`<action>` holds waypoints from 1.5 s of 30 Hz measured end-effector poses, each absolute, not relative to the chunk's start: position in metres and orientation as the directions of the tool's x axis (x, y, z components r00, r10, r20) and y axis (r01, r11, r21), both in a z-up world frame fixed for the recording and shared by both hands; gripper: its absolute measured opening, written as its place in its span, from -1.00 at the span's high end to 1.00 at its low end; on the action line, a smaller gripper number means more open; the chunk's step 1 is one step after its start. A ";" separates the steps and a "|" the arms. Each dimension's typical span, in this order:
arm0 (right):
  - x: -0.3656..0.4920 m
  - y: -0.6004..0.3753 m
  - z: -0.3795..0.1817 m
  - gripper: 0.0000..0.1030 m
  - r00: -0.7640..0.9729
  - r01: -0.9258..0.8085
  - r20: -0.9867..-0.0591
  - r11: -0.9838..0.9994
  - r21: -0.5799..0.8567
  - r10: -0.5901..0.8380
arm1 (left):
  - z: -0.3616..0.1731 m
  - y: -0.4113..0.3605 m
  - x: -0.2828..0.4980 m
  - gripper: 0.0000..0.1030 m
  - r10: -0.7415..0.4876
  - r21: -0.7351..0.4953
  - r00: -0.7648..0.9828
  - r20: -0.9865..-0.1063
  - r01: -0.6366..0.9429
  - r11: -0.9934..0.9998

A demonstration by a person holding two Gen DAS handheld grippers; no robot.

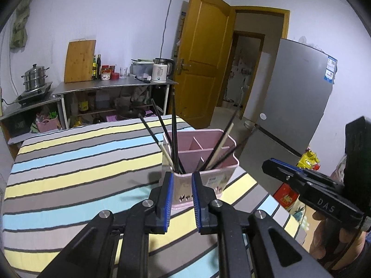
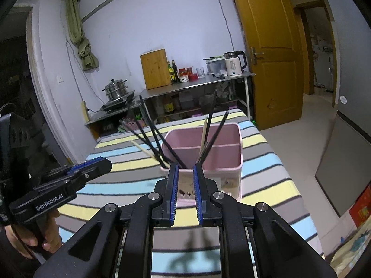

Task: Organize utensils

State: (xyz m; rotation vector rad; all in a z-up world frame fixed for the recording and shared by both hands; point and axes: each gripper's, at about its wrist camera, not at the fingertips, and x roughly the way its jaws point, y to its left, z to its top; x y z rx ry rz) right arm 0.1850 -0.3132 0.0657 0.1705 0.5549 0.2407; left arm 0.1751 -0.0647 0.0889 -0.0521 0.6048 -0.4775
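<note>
Left gripper (image 1: 182,175) low in the centre of the left wrist view: blue-padded jaws a small gap apart, nothing between them, tips just in front of the holder's near corner. Right gripper (image 2: 186,168) low centre in the right wrist view, jaws likewise slightly apart and empty, tips before the holder's near wall.

Just beyond both, pink utensil holder (image 1: 218,176): square plastic tub, thin walls, inner dividers splitting it into compartments, small dark printed figures and a label on the front. Black chopsticks (image 1: 174,139) leaning out in two fans from the nearest compartments, left and right, with pale wooden chopsticks (image 1: 224,142) among them. Far compartments bare.

Holder upright on a striped tablecloth (image 1: 69,153), bands of grey, yellow and light blue.

Further out, upper frame: steel shelf (image 1: 116,88) with kettle (image 1: 161,70) and cutting board (image 1: 80,61), wooden door (image 1: 204,53), grey fridge (image 1: 294,88).
</note>
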 end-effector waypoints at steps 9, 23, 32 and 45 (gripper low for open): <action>0.160 -0.310 0.049 0.74 0.830 -0.173 -0.497 0.963 0.204 0.254 | 0.067 -0.065 0.146 0.70 -0.406 -0.130 0.764 -0.502 0.398 0.908; 0.131 -0.301 0.017 0.73 0.825 -0.162 -0.521 0.976 0.148 0.216 | 0.027 -0.067 0.117 0.62 -0.403 -0.103 0.763 -0.505 0.411 0.906; 0.123 -0.302 0.002 0.73 0.818 -0.140 -0.540 0.980 0.144 0.197 | 0.015 -0.063 0.112 0.62 -0.417 -0.129 0.757 -0.504 0.411 0.902; 0.120 -0.300 0.004 0.73 0.825 -0.133 -0.535 0.982 0.130 0.183 | 0.011 -0.063 0.111 0.62 -0.402 -0.123 0.764 -0.505 0.397 0.909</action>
